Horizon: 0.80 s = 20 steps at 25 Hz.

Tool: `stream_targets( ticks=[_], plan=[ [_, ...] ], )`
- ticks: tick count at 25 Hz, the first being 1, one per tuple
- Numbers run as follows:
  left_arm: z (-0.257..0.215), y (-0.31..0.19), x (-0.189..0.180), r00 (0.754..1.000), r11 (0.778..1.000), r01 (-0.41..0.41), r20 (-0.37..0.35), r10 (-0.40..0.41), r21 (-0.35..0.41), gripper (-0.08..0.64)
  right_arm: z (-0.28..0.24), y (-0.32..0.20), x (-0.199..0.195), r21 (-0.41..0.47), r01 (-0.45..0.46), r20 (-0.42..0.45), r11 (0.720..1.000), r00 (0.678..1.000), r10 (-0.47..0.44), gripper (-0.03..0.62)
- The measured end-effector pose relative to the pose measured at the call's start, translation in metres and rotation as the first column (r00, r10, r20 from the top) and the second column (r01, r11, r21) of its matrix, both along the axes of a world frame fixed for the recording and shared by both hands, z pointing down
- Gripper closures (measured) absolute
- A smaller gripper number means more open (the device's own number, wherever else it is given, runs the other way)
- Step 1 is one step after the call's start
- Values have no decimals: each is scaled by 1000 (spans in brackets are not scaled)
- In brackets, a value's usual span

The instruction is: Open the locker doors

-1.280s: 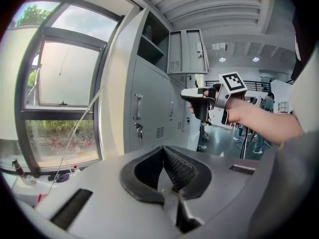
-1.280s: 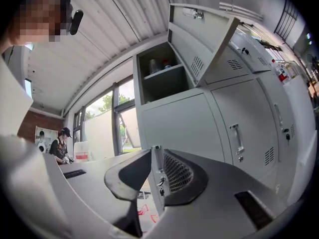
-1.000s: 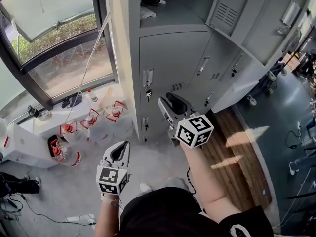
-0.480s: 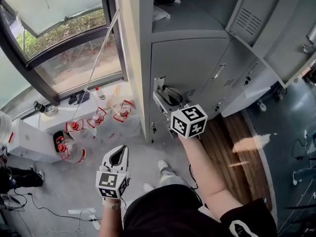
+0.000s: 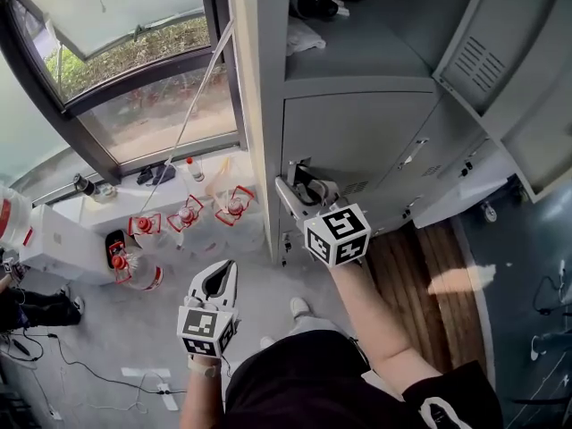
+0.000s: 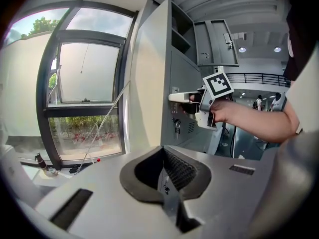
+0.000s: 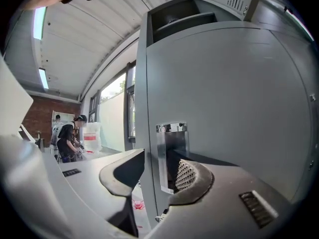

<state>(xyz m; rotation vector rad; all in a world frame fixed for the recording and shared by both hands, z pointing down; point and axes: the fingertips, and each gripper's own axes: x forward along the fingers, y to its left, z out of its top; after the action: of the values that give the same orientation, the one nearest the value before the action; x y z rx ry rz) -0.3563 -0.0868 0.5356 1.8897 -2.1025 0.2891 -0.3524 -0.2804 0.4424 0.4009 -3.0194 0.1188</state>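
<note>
While the right tongs (image 5: 299, 175) stand wide astride the chrome handle (image 7: 171, 153) of a closed grey locker door (image 5: 357, 132), at the window-side edge of the bank, the job looks only partly done. That door is not yet open, and the next move appears to be a squeeze and a pull. Above it, one compartment (image 5: 357, 47) gapes open with odds and ends on its shelf, and at least two upper doors (image 5: 487, 56) hang open. Two neighbouring doors (image 5: 429, 141) to the right seem shut, though the far end of the bank is cut off. Two tongs are in play. The left tongs (image 5: 223, 271), pinched together on nothing, hang low over the floor, well apart from the lockers.
</note>
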Motion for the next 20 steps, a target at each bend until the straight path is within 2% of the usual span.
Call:
stream_targets(
  ticks=[6,10,14,20],
  plan=[
    [0,-7,4,1000,1000,5,3,-5,-3,541,-1,-2,1,-43,-25,38,999,999,26,440],
    [0,-7,4,1000,1000,17,1,-17,-2,541,-1,1,0,-91,2,63,996,998,3,440],
    [-2,-5,7,1000,1000,13,5,-13,3,541,-1,8,-2,-67,4,33,998,999,-2,397],
    [-1,1,14,1000,1000,5,1,-5,5,541,0,13,9,-43,-29,8,999,1000,29,403]
  ],
)
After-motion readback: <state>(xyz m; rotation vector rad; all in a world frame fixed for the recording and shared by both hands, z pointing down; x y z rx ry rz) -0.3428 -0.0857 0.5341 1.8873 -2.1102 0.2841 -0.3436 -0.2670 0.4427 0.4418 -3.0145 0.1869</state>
